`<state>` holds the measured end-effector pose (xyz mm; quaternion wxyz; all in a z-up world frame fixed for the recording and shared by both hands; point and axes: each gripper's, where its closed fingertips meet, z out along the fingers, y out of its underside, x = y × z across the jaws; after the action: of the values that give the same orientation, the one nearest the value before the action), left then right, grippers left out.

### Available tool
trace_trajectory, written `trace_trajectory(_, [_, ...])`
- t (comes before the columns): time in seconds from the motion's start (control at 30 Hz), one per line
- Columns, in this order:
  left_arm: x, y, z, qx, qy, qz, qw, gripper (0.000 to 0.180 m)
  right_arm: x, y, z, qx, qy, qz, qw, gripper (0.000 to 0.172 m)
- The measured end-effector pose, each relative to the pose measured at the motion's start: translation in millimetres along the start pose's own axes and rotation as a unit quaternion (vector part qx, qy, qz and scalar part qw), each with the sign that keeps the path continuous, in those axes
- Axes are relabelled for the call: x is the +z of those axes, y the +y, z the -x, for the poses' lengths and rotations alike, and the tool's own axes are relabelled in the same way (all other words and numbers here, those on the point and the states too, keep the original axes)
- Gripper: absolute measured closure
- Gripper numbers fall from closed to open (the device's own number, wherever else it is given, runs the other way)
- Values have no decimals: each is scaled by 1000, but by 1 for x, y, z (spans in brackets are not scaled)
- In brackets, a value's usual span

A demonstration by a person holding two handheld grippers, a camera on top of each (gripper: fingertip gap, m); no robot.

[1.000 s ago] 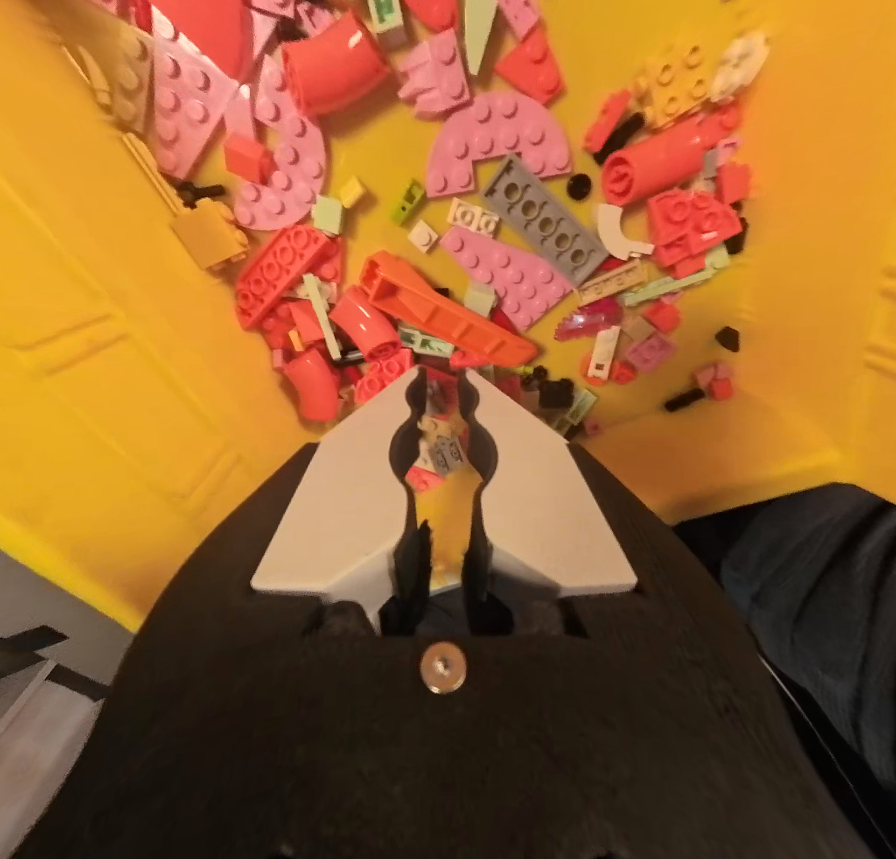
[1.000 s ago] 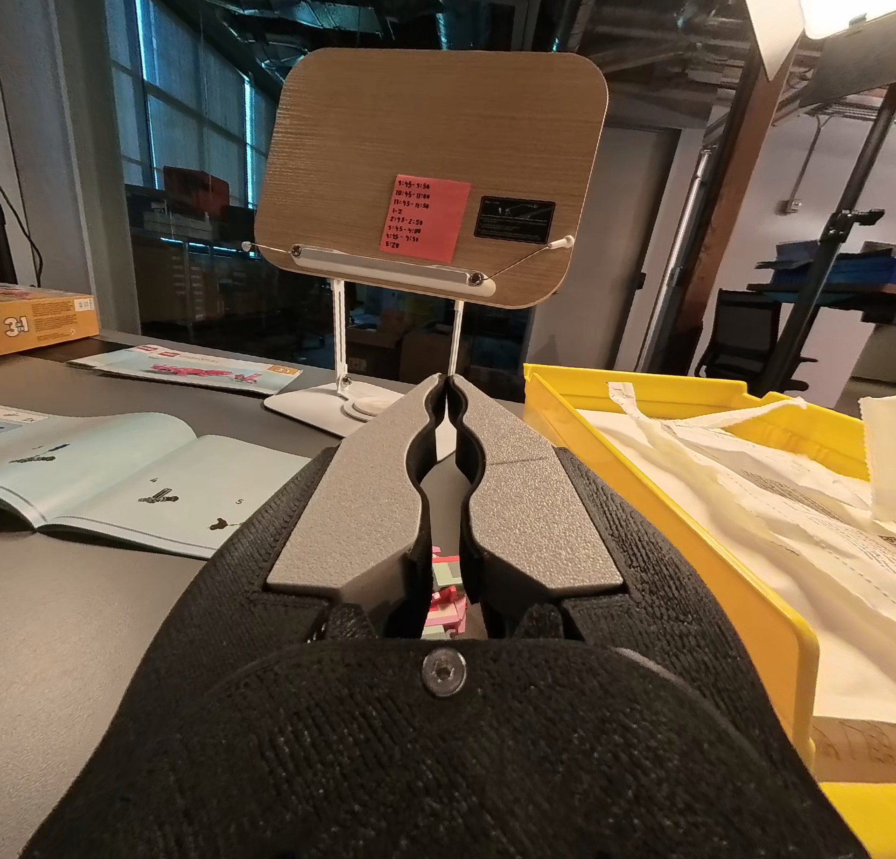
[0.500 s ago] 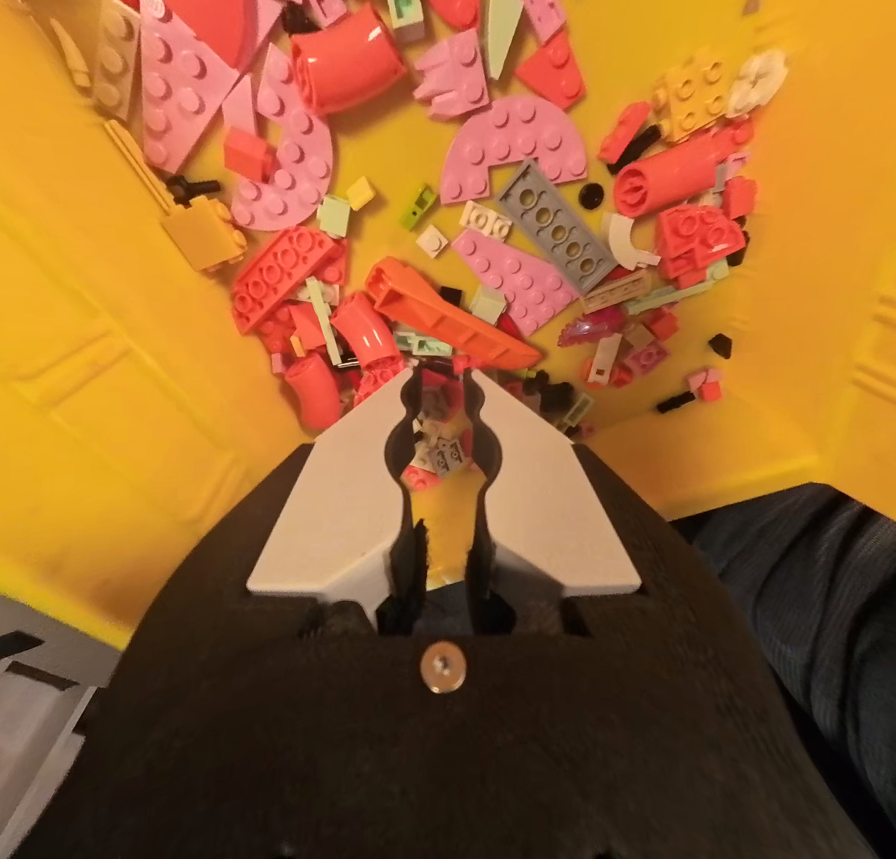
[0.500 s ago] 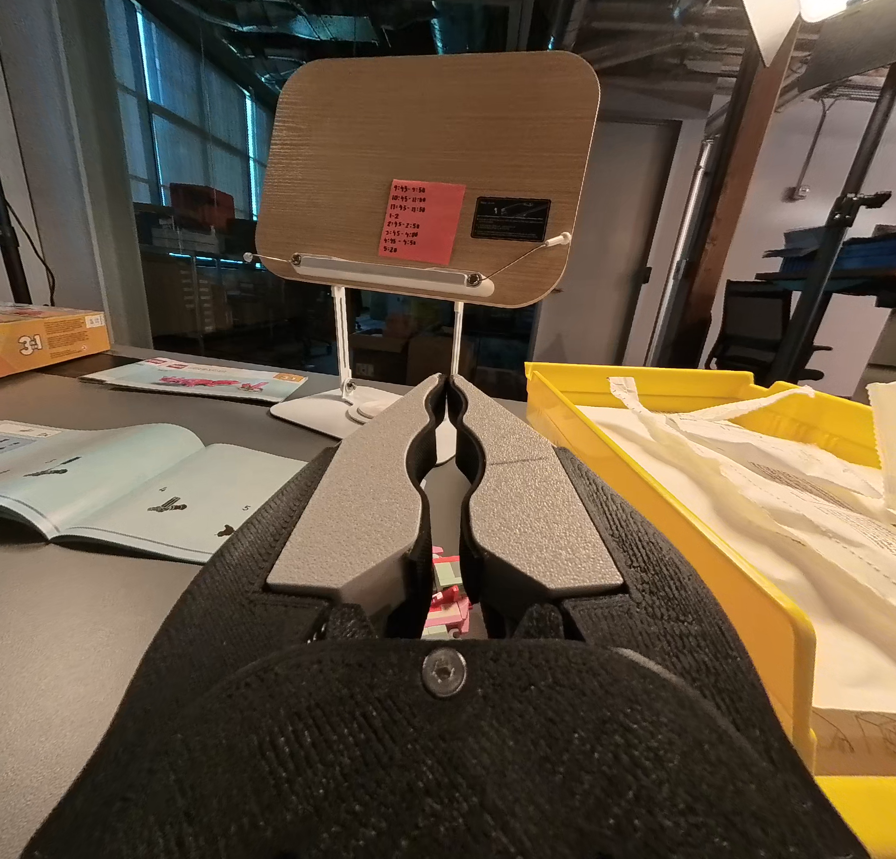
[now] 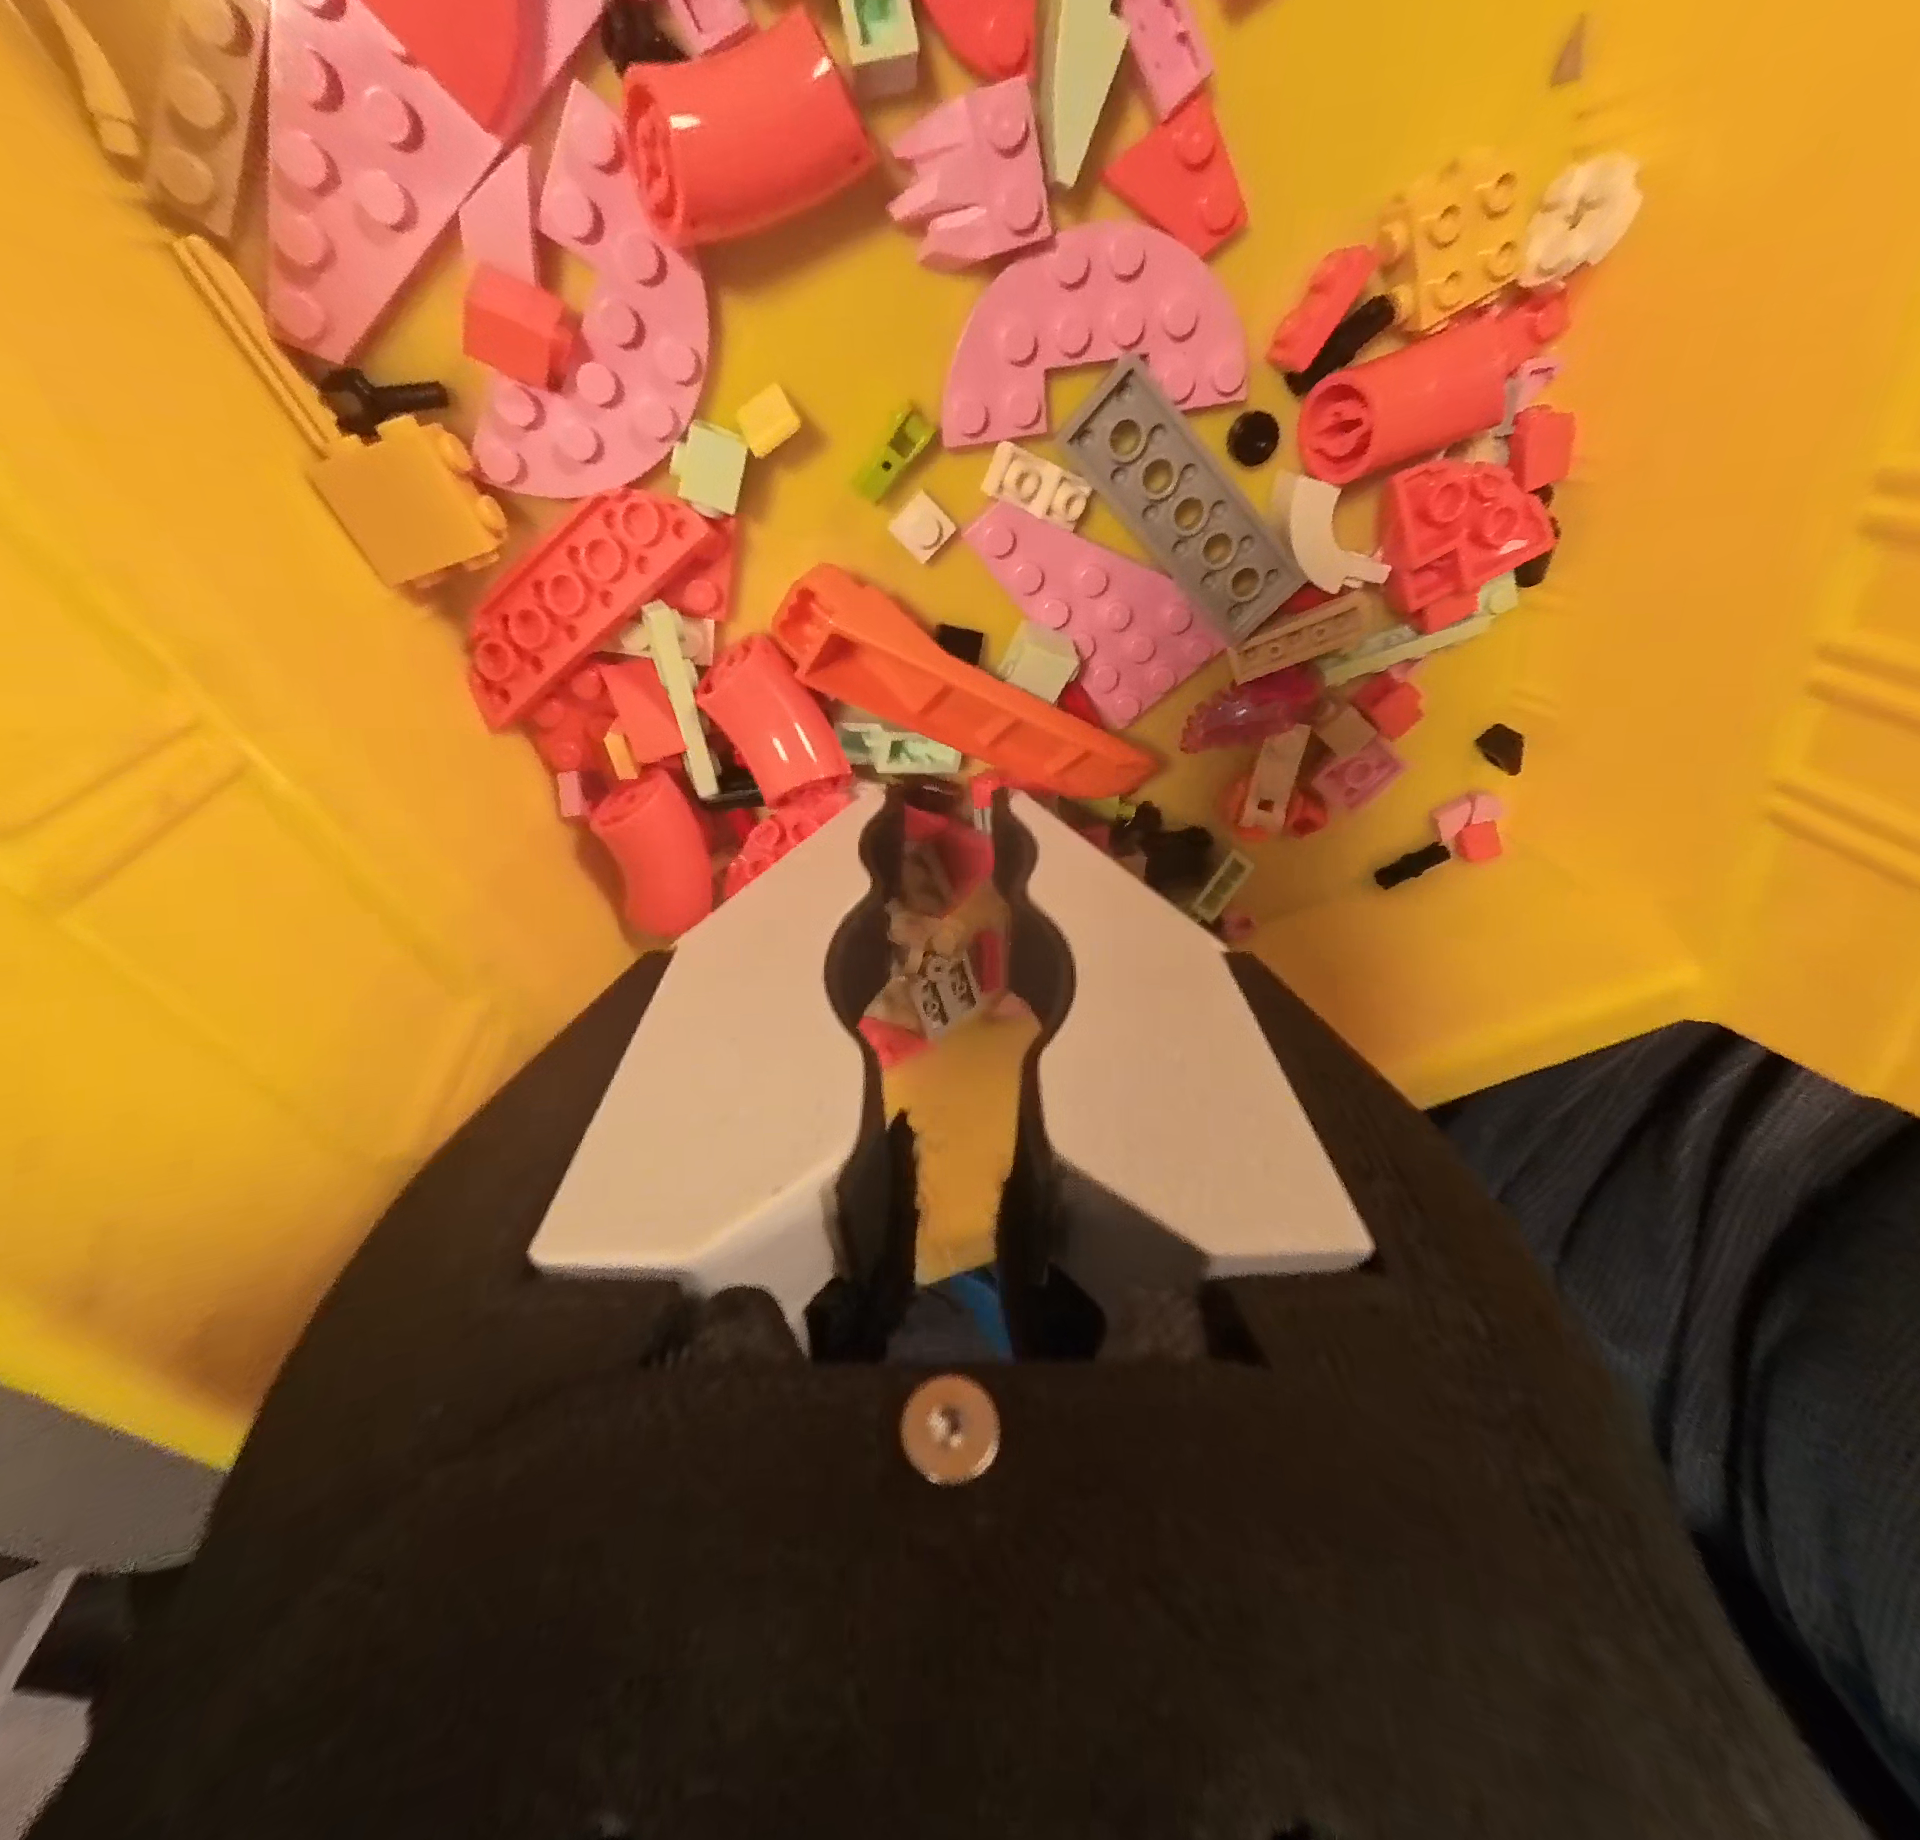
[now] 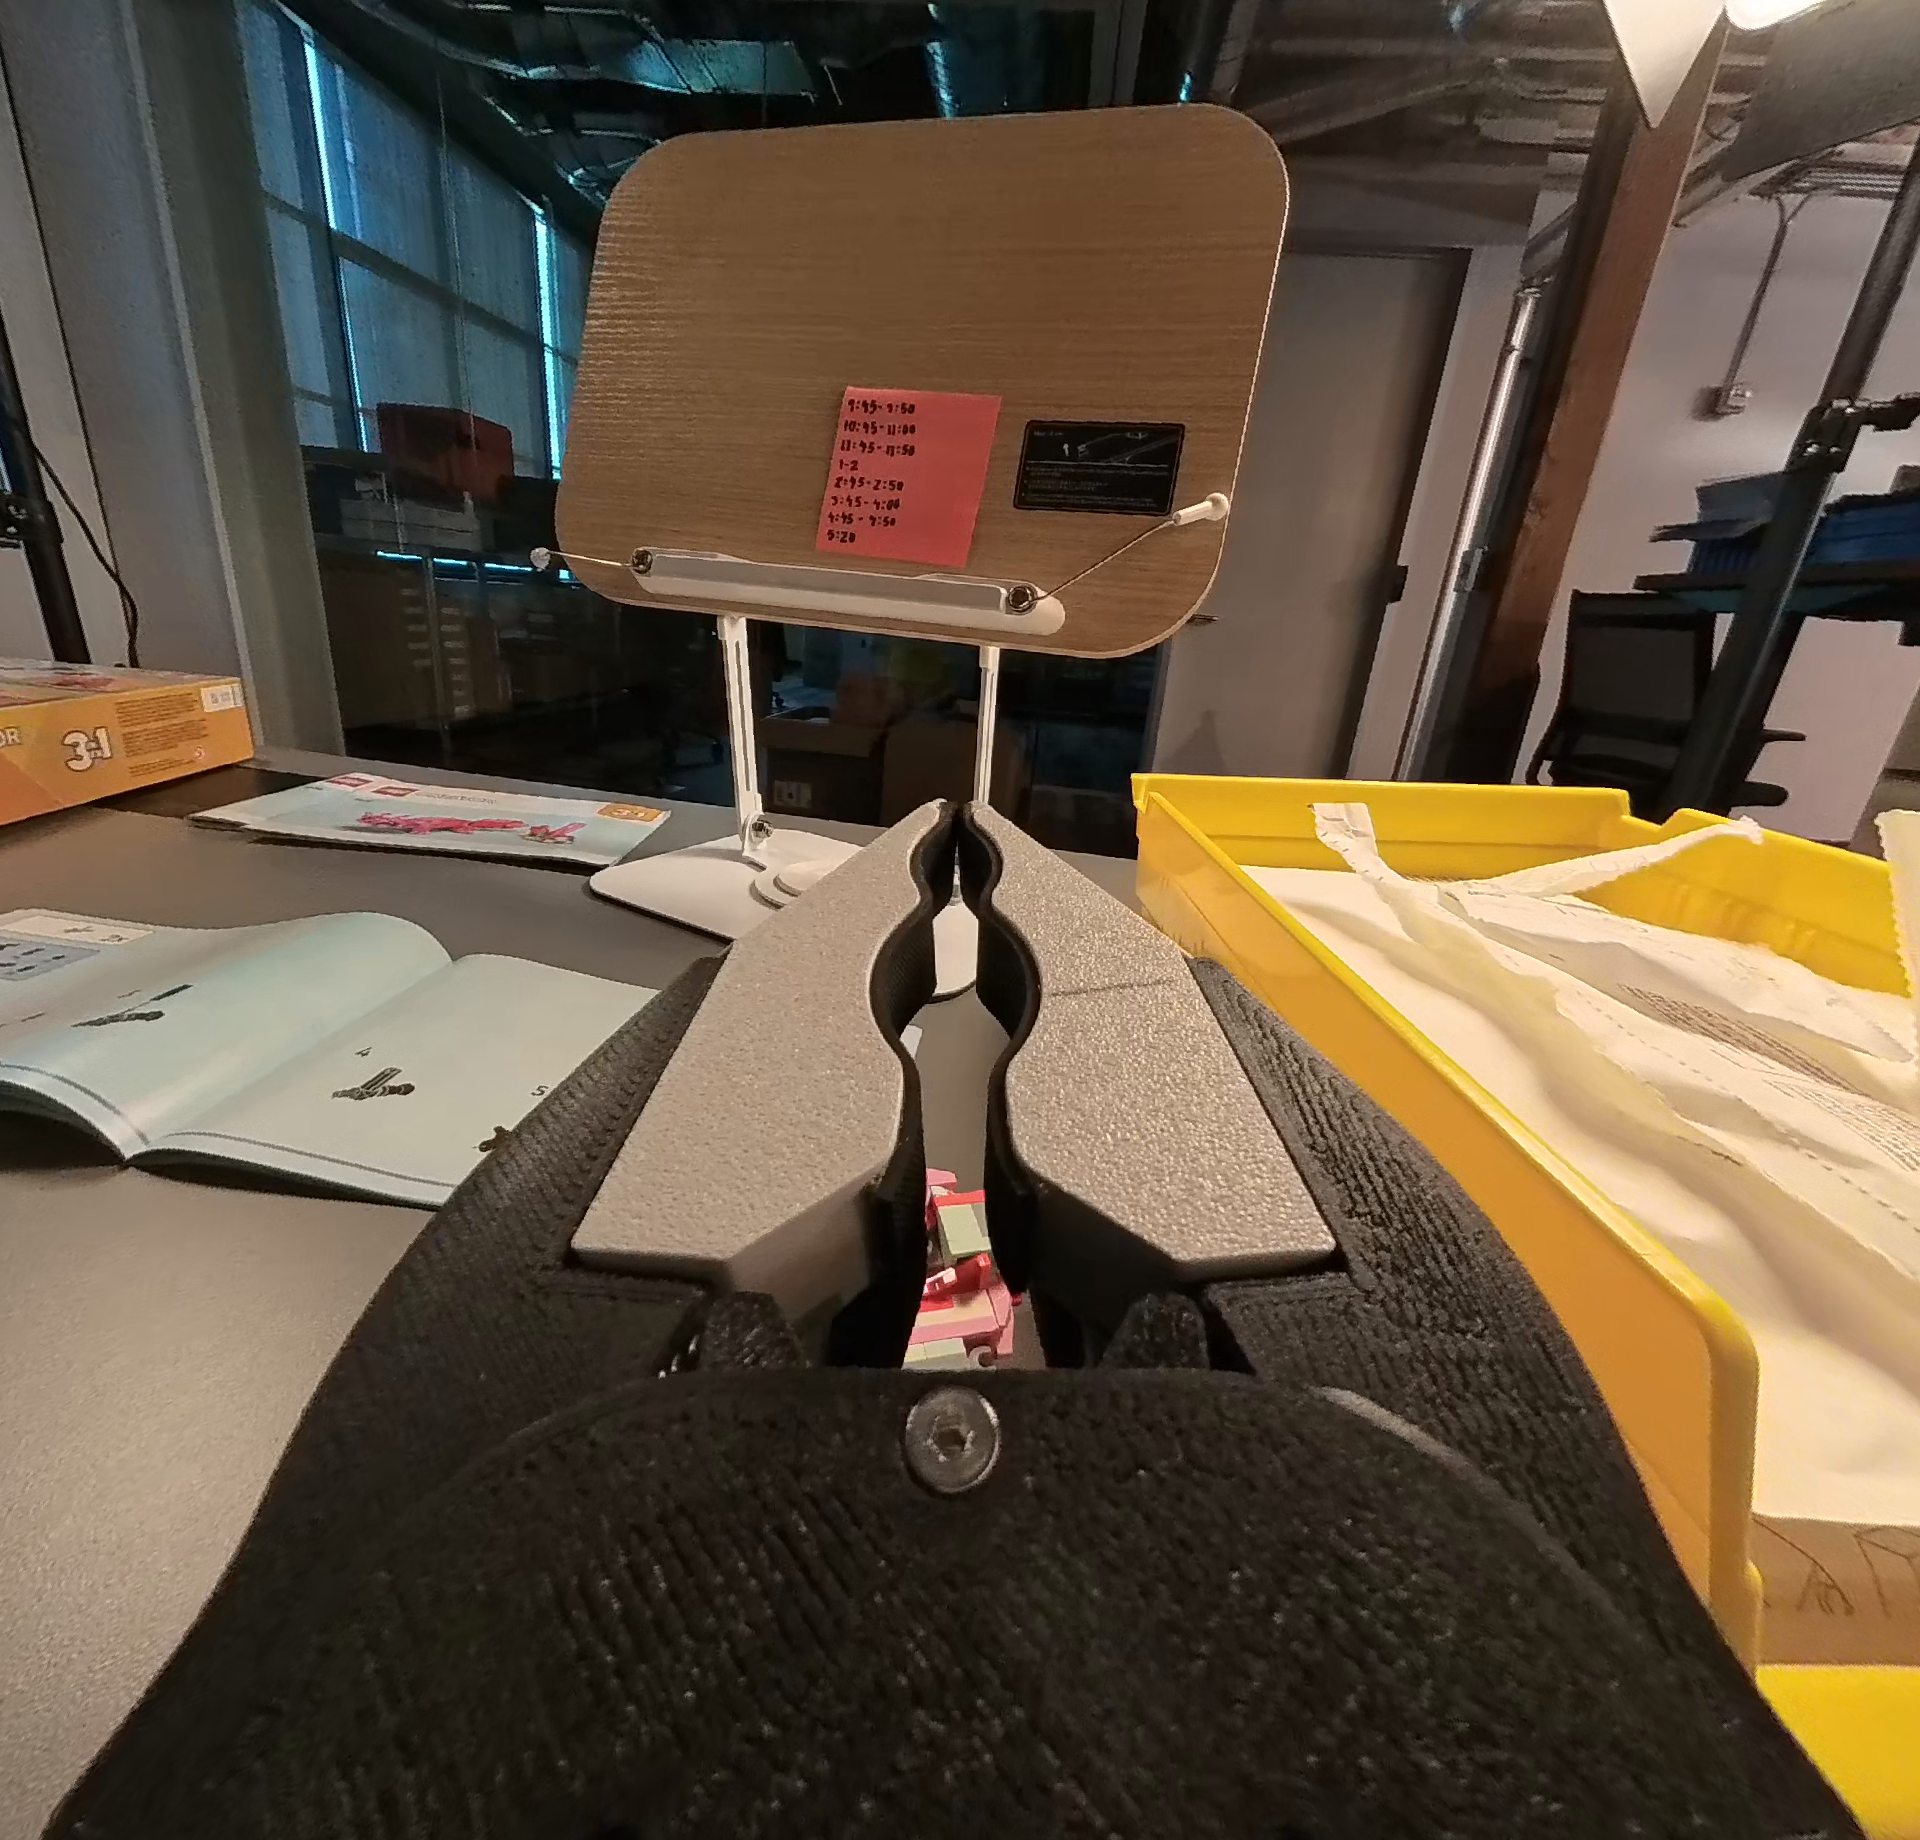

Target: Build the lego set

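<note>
The left claw (image 5: pixel 943 803) points down into a yellow bin (image 5: pixel 208 855) that holds many loose toy bricks, mostly coral red and pink. Its two pale fingers (image 5: pixel 748 1042) stand a little apart, and between the tips I see only small pieces lying on the bin floor; whether the tips pinch one of them I cannot tell, because this part is blurred. Just beyond the tips lies a long orange curved piece (image 5: pixel 956 710), and a curved coral piece (image 5: pixel 774 720) is just beside it on the left. Farther away are a grey plate with holes (image 5: pixel 1179 502) and a pink half-round plate (image 5: pixel 1101 336). The right claw (image 6: pixel 956 816) is pressed together, the tips meet on air above a dark table (image 6: pixel 156 1375). Under its fingers a small pink and green brick build (image 6: pixel 961 1271) shows through the gap. In front stands a wooden book stand (image 6: pixel 914 377) with a pink note, an open booklet (image 6: pixel 291 1042) lies on the left, and a yellow tray (image 6: pixel 1455 1115) with white paper is on the right.
</note>
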<state>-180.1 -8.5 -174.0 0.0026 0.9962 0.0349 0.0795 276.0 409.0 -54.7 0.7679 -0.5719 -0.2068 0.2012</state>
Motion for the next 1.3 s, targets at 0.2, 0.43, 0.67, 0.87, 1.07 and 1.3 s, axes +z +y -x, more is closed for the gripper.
trace_trajectory(0.2, [0, -4, 1, -8, 12, -16, 1000, 164, 0, 0, 0, 3, -1, 0, 1000, 172])
trace_trajectory(0.43, [-1, -2, 1, -14, 14, -16, 1000, 170, 0, 0, -1, 6, -1, -1, 1000, 172])
trace_trajectory(0.67, [0, -1, 0, -20, 24, -15, 999, 175, 0, 0, -1, 9, -2, -1, 1000, 172])
trace_trajectory(0.87, [-1, 1, 3, -30, 20, -17, 999, 176, 0, 0, -1, 14, -3, -2, 1000, 172])
trace_trajectory(1.07, [-1, 3, 3, -33, 10, -16, 999, 173, 0, 0, -1, 17, -3, -2, 1000, 172])
trace_trajectory(1.3, [-1, 4, 2, -33, 12, -20, 999, 172, 0, 0, -1, 17, -3, -2, 1000, 172])
